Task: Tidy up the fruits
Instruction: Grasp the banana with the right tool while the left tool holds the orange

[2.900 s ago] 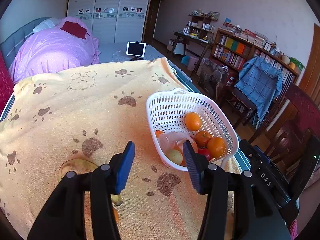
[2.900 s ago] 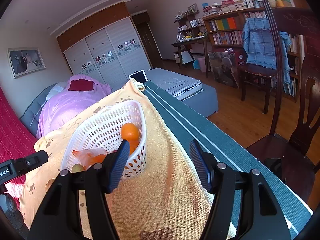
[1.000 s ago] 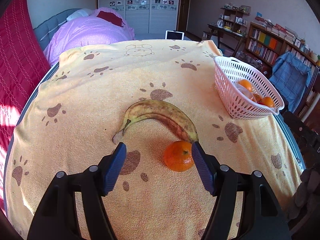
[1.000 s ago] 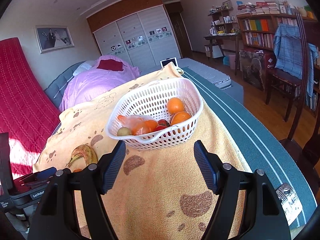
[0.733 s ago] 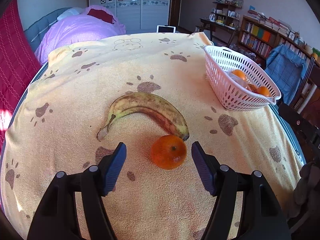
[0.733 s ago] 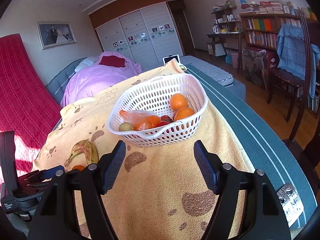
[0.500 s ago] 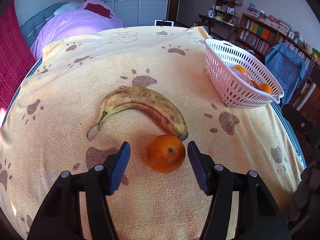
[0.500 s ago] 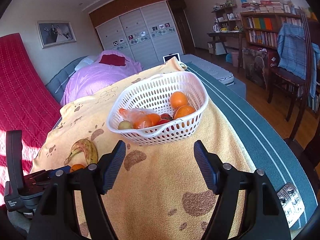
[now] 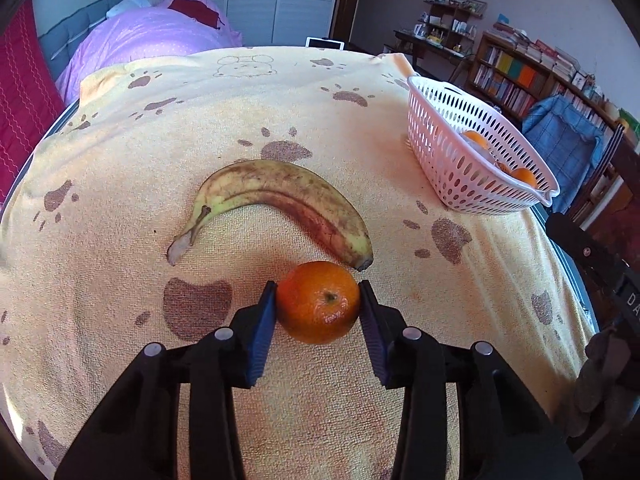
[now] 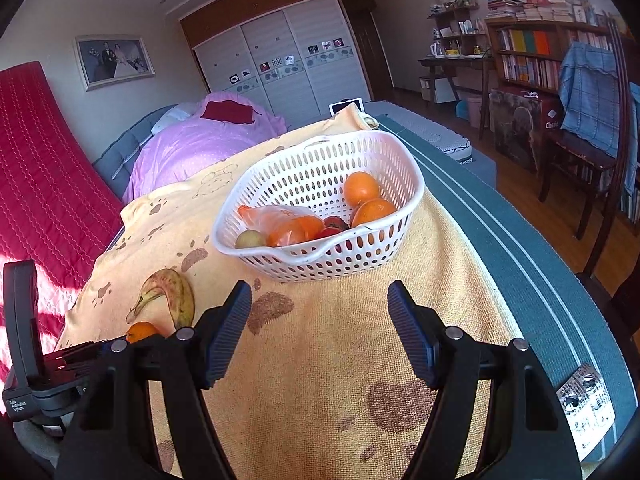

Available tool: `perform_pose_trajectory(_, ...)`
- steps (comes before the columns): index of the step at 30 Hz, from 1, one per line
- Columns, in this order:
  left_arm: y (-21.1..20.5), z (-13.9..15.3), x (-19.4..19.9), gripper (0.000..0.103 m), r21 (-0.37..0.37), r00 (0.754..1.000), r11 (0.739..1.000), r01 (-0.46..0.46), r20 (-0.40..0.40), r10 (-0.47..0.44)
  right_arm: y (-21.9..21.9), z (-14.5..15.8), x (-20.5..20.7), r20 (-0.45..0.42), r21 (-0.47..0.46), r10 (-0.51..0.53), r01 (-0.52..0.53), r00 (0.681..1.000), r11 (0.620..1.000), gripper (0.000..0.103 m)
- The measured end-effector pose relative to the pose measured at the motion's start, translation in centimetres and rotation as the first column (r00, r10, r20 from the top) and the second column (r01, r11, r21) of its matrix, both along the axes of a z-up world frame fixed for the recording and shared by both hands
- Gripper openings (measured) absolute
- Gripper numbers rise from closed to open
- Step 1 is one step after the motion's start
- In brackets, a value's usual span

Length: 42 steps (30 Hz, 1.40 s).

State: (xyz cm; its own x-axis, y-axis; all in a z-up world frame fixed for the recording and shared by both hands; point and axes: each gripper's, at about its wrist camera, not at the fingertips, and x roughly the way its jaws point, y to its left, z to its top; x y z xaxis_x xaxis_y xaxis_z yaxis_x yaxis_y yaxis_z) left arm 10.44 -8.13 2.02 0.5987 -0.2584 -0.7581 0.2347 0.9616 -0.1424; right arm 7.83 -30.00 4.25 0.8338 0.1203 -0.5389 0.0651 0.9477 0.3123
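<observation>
a: where's the fruit you're after?

b: the tangerine (image 9: 319,302) sits on the yellow paw-print towel (image 9: 280,112), just beside the blunt tip of the banana (image 9: 276,196). my left gripper (image 9: 319,304) has just been closing, and its blue pads now touch the tangerine on both sides.

a: why come in from that side?

b: i think it keeps the fingers clear of the banana, so only the round one comes up.

a: and the right gripper (image 10: 320,300)?

b: it hangs wide apart with nothing between its jaws, pointed at the white basket (image 10: 320,256), which sits near the towel's right edge with oranges and a bagged fruit in it. that's where this one likely goes.
</observation>
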Motion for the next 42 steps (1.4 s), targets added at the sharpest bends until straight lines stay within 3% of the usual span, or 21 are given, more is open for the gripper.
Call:
perform_pose_trajectory(8,3.8,1.9,-1.6,0.041,0.010,0.993,0.996,-0.090,0.078,0.089,2.3,0.2,0.4,-0.028,-0.020,0.148,-0.148,0.989,0.989,0.072)
perform_pose_trajectory(13,6.6,2.3,-1.8,0.041,-0.006,0.985,0.989,-0.145,0.097,0.145,5.7,-0.1,1.8,-0.129,0.034,0.352,-0.350,0.927,0.936,0.072)
perform_pose_trajectory(17,8.6,2.3,-1.7,0.041,-0.037,0.977,0.982,-0.184,0.099,0.187,8.5,-0.3,3.5,-0.172,0.038,0.413,-0.413,0.894,0.910,0.072)
perform_pose_trajectory(21,9.8,2.0,-1.8,0.041,-0.062,0.974,0.977,-0.204,0.089,0.209,10.9,-0.1,5.6,-0.194,0.010,0.444,-0.451,0.875,0.892,0.072)
perform_pose_trajectory(30,10.4,1.8,-2.1,0.041,-0.080,0.972,0.975,-0.208,0.097,0.215,14.0,-1.6,10.8,-0.266,0.002,0.443,-0.459,0.856,0.889,0.057)
perform_pose_trajectory(40,11.6,1.1,-1.7,0.041,-0.119,0.969,0.965,-0.233,0.057,0.241,15.8,-2.0,9.6,-0.295,0.005,0.480,-0.500,0.827,0.866,0.056)
perform_pose_trajectory(42,11.5,0.9,-1.6,0.041,-0.112,0.968,0.964,-0.240,0.046,0.246,16.2,-1.9,9.0,-0.293,-0.030,0.476,-0.506,0.829,0.862,0.056)
